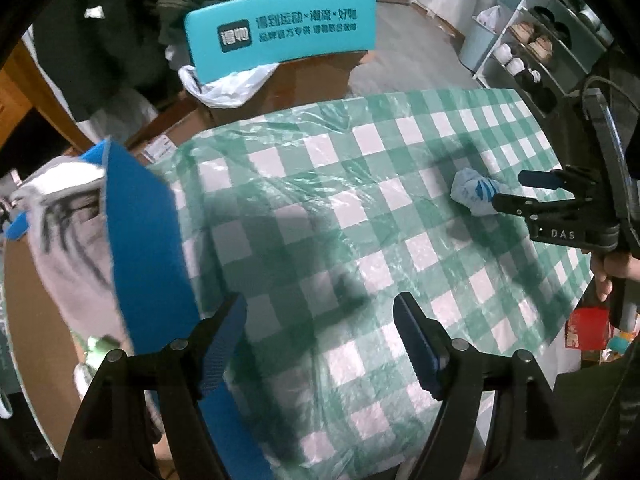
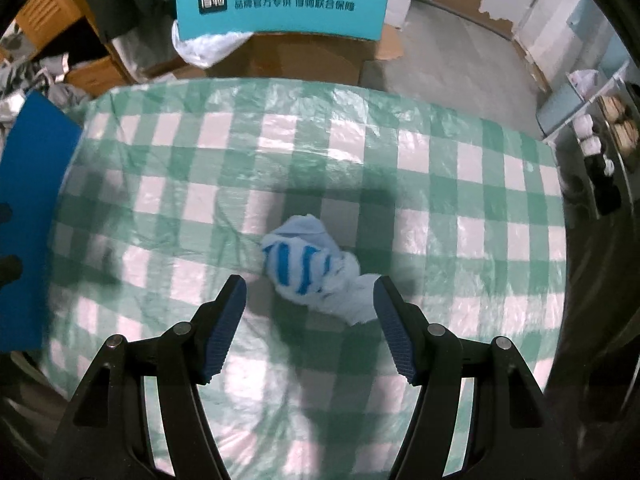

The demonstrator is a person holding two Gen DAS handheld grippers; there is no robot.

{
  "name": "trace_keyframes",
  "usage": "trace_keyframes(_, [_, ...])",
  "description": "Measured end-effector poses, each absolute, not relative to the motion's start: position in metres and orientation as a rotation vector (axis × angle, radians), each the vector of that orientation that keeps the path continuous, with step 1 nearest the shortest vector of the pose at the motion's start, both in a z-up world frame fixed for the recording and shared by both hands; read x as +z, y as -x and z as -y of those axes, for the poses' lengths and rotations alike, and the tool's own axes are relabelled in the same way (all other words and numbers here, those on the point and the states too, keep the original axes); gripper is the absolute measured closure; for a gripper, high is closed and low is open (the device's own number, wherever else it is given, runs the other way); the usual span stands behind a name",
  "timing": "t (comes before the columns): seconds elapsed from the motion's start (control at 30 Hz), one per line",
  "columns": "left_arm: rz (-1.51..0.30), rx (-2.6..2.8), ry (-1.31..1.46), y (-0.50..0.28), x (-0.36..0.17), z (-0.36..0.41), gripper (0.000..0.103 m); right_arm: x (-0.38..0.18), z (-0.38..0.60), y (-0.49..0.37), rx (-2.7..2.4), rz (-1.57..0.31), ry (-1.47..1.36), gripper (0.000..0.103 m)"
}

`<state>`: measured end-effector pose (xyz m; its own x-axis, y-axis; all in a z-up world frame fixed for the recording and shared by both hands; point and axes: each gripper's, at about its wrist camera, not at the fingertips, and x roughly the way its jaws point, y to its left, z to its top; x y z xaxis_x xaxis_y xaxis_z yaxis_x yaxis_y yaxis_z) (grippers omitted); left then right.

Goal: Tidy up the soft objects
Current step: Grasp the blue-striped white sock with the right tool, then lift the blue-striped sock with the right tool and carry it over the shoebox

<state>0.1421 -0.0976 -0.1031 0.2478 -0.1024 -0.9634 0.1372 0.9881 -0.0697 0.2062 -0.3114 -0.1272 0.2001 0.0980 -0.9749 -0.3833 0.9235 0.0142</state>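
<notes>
Green-and-white checked plastic covers our bench (image 2: 440, 208), and on it lies a balled pale blue sock (image 2: 316, 268) with bright blue stripes. In the right wrist view the sock sits at the centre, just ahead of our right gripper (image 2: 310, 320), whose jaws stand wide apart and hold nothing; a loose end of the sock reaches toward the 3 o'clock jaw, though we cannot tell if it touches. The left wrist view shows what that view cannot: the right gripper (image 1: 508, 192) seen from the side at 3 o'clock, its jaws parted around the near end of the sock (image 1: 474, 194), with the hand gripping the handle below.

Our left gripper (image 1: 320, 340) hangs with jaws wide and empty over bare checked cloth, well apart from the sock. At 9 o'clock in the left view, a blue bin wall (image 1: 144, 240) rises beside the bench, with grey-and-white fabric (image 1: 68, 232) inside, blurred.

The bench's far edge runs at 12 o'clock, with a brown cardboard box (image 2: 288, 60) and a teal sign (image 2: 284, 0) just beyond it. A shoe rack (image 1: 536, 52) stands at 2 o'clock. The cloth between the sock and the bin carries no other objects.
</notes>
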Motion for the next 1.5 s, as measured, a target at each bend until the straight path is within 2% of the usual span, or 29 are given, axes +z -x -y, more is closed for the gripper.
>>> trace_keyframes(0.5, [-1.366, -0.193, 0.023, -0.171, -0.135, 0.11, 0.026, -0.174, 0.293, -0.222, 0.375, -1.357, 0.434, 0.038])
trace_keyframes(0.53, [-1.37, -0.196, 0.021, -0.171, -0.136, 0.111, 0.026, -0.176, 0.293, -0.222, 0.374, -1.359, 0.434, 0.039])
trace_keyframes(0.57, [-1.372, -0.197, 0.02, -0.171, -0.137, 0.111, 0.026, -0.178, 0.294, -0.223, 0.371, -1.371, 0.43, 0.05])
trace_keyframes(0.6, [-1.373, -0.197, 0.018, -0.171, -0.137, 0.111, 0.026, -0.18, 0.295, -0.224, 0.367, -1.379, 0.427, 0.052])
trace_keyframes(0.7, [-1.371, -0.203, 0.018, -0.172, -0.136, 0.11, 0.026, -0.176, 0.299, -0.225, 0.367, -1.378, 0.396, 0.055])
trace_keyframes(0.9, [-1.338, -0.206, -0.012, -0.168, -0.129, 0.113, 0.026, -0.146, 0.319, -0.233, 0.333, -1.359, 0.226, 0.056])
trace_keyframes(0.97, [-1.325, -0.217, -0.022, -0.165, -0.124, 0.116, 0.036, -0.135, 0.324, -0.234, 0.321, -1.357, 0.166, 0.056])
trace_keyframes(1.1, [-1.315, -0.237, -0.039, -0.158, -0.116, 0.12, 0.044, -0.107, 0.33, -0.228, 0.308, -1.325, 0.093, 0.056])
trace_keyframes(1.27, [-1.298, -0.252, -0.045, -0.148, -0.105, 0.122, 0.062, -0.078, 0.326, -0.212, 0.32, -1.285, 0.058, 0.056])
trace_keyframes(1.5, [-1.266, -0.256, -0.021, -0.133, -0.088, 0.113, 0.078, -0.045, 0.312, -0.184, 0.373, -1.24, 0.039, 0.056])
